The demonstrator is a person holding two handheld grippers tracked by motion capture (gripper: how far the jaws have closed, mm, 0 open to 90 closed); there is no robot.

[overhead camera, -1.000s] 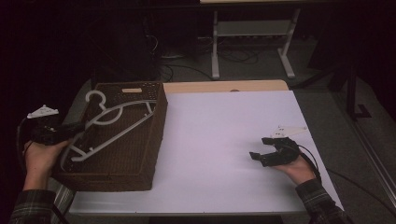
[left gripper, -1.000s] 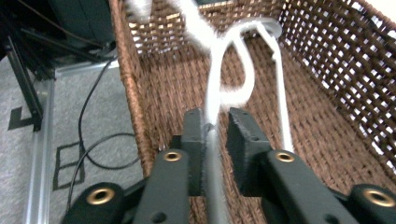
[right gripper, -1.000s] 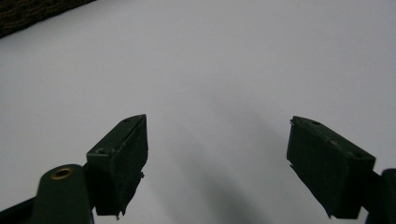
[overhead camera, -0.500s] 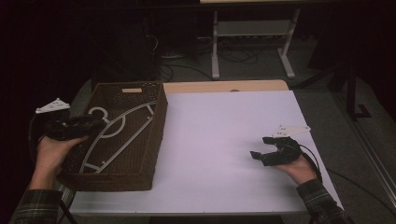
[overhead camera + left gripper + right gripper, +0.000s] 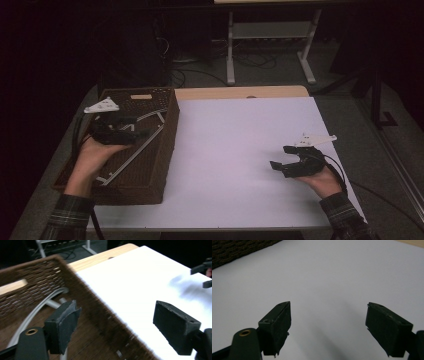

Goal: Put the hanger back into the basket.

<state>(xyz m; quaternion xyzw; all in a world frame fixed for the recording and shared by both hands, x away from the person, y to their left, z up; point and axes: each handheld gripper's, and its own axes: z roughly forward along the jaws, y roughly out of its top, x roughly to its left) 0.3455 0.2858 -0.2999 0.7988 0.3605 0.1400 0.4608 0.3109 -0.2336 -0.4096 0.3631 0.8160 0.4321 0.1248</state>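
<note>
Left gripper (image 5: 115, 330) wide apart over basket (image 5: 165, 150) rim, hanger (image 5: 132, 157) inside. Right gripper (image 5: 289, 159) apart, empty, well right of basket. Risk: jaw snags rim on withdrawal.

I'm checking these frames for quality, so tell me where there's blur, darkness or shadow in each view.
High view: dim overall, the room behind the white table nearly black. Left gripper view: the brown woven wicker basket rim is smeared by motion blur, while the white plastic hanger inside stays readable. Right gripper view: evenly lit, with soft shadows of the jaws on the tabletop and the jaws sharp.
</note>
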